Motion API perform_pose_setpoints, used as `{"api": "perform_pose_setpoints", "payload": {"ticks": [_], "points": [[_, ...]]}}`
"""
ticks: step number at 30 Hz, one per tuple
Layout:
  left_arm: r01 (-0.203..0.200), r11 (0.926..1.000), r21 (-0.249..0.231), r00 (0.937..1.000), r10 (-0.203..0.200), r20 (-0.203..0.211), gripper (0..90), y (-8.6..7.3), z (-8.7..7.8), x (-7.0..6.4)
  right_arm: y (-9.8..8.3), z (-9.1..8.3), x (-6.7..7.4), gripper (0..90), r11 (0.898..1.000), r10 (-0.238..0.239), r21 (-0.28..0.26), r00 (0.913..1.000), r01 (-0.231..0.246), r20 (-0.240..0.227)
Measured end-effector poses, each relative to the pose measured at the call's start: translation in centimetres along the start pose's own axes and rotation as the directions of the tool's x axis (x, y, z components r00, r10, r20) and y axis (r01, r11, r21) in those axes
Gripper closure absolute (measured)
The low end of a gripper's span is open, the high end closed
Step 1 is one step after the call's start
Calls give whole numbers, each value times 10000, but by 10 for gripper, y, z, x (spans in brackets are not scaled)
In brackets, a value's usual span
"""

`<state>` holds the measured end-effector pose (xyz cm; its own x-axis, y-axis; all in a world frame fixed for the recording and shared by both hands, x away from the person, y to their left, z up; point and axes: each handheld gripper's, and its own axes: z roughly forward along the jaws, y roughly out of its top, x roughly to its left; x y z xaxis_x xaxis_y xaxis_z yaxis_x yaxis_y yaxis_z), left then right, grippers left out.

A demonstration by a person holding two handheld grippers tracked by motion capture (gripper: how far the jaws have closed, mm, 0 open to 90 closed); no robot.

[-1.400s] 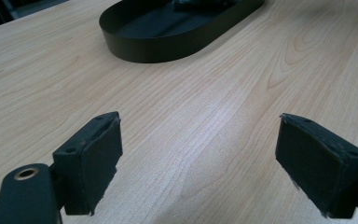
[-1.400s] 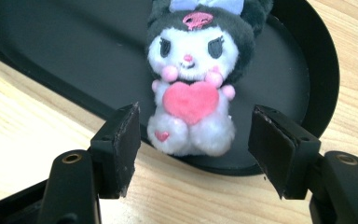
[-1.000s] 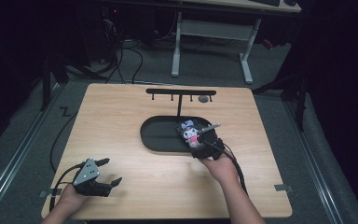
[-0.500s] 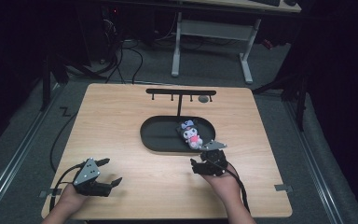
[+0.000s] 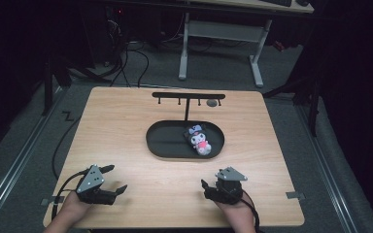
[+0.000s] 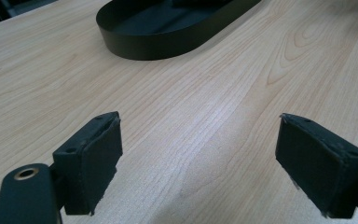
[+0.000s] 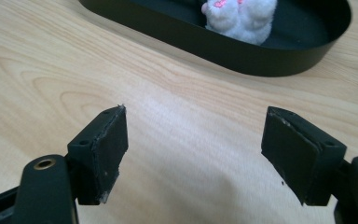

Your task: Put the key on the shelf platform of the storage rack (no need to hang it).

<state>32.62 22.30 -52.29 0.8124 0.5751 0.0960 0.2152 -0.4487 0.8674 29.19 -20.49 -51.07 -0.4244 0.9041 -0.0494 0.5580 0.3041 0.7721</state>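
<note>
1. At the desk's (image 5: 126, 126) near edge, about 7 o'clock, the left gripper (image 5: 108, 180) rests in a hand, its jaws spread wide with only bare wood between them.
2. At about 5 o'clock the right gripper (image 5: 209, 187) sits low over the wood; its jaws have just been opening and stand spread, nothing between them.
3. Past both, near the desk's middle, lies a black oval tray (image 5: 165, 145).
4. The plush toy (image 5: 199, 140) lies inside the tray at its 3 o'clock end, well apart from both grippers.
5. Just behind the tray, toward 12 o'clock, stands a black T-shaped rack (image 5: 188, 97).
</note>
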Motion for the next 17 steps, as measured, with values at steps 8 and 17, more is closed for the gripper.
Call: {"api": "perform_pose_setpoints", "payload": {"ticks": [8, 17], "points": [[21, 10000, 2, 10000, -21, 8, 155, 0, 0, 0, -27, -22, 4, 220, 9977, 218, -636, 9992, -240, -348], [18, 10000, 7, 10000, -18, 55, 155, 1, 1, 1, -28, -18, 5, 217, 9985, 146, -527, 9994, -163, -313]]}}
